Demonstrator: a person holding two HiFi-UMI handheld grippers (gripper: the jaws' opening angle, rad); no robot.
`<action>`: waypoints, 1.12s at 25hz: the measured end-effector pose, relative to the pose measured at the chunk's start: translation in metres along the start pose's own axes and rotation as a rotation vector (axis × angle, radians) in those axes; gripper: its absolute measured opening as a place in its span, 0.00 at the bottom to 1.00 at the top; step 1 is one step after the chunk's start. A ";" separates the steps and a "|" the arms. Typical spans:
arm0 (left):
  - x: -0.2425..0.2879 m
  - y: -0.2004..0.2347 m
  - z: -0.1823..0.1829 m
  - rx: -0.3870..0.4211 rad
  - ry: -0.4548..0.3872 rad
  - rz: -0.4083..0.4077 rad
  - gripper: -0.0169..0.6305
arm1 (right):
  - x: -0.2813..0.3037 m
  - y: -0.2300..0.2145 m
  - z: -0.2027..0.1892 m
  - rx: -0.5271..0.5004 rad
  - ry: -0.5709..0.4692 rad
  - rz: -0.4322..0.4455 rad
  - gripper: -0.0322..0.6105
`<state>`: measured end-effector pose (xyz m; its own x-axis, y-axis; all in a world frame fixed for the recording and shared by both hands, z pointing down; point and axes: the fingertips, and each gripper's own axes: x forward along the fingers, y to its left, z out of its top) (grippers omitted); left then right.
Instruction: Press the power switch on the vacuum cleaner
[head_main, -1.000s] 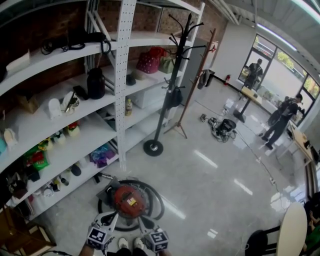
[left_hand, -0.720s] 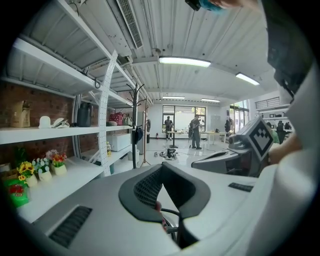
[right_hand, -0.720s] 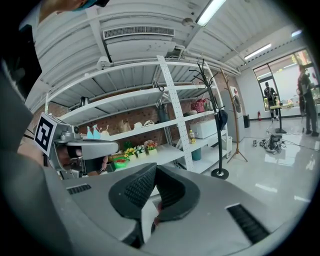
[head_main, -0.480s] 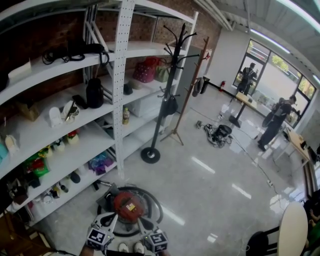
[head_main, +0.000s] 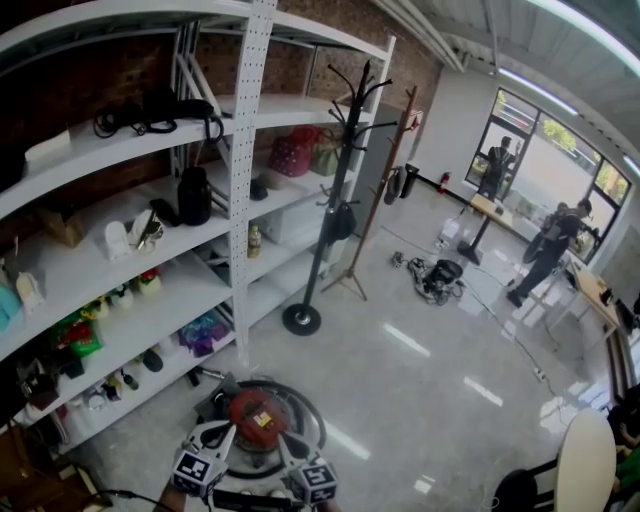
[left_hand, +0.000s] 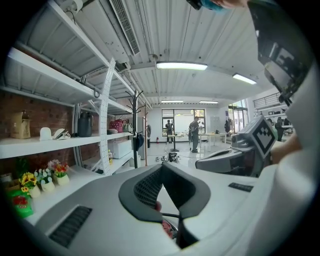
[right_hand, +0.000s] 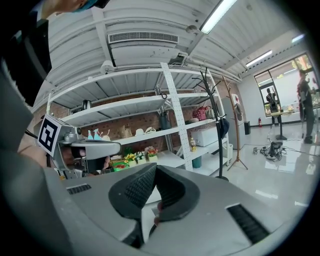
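The vacuum cleaner (head_main: 256, 420) is a round red canister on the floor at the bottom of the head view, with a black hose (head_main: 305, 412) looped round it. My left gripper (head_main: 226, 432) and right gripper (head_main: 284, 442) hang just above its near side, tips pointing at the red top, both shut and holding nothing. In the left gripper view the black pads (left_hand: 145, 187) meet at the tips and a sliver of the red vacuum cleaner (left_hand: 166, 229) shows below them. In the right gripper view the pads (right_hand: 137, 187) also meet. The switch itself is hidden.
White shelving (head_main: 240, 190) full of small goods runs along the left, close to the vacuum. A black coat stand (head_main: 318, 230) and a wooden stand (head_main: 375, 190) rise beyond it. Farther off lie a cable pile (head_main: 440, 275), tables and people (head_main: 548, 248). A chair (head_main: 575, 465) stands bottom right.
The head view has tilted up a little, so the vacuum cleaner sits lower in the picture. Both grippers keep their place over it and stay shut.
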<state>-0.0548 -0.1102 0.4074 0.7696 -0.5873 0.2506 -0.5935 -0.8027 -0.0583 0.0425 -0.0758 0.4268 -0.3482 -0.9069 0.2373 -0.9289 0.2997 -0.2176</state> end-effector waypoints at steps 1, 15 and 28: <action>0.000 0.000 0.002 0.001 -0.003 0.000 0.04 | 0.000 -0.002 0.001 -0.001 -0.003 -0.004 0.07; -0.003 0.007 0.035 0.018 -0.057 0.021 0.04 | -0.009 -0.009 0.043 -0.042 -0.087 -0.016 0.07; -0.009 0.008 0.031 0.013 -0.049 0.047 0.04 | -0.012 -0.001 0.040 -0.050 -0.067 0.010 0.07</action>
<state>-0.0589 -0.1149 0.3749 0.7519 -0.6281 0.2002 -0.6262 -0.7754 -0.0811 0.0531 -0.0768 0.3866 -0.3499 -0.9211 0.1710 -0.9311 0.3218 -0.1717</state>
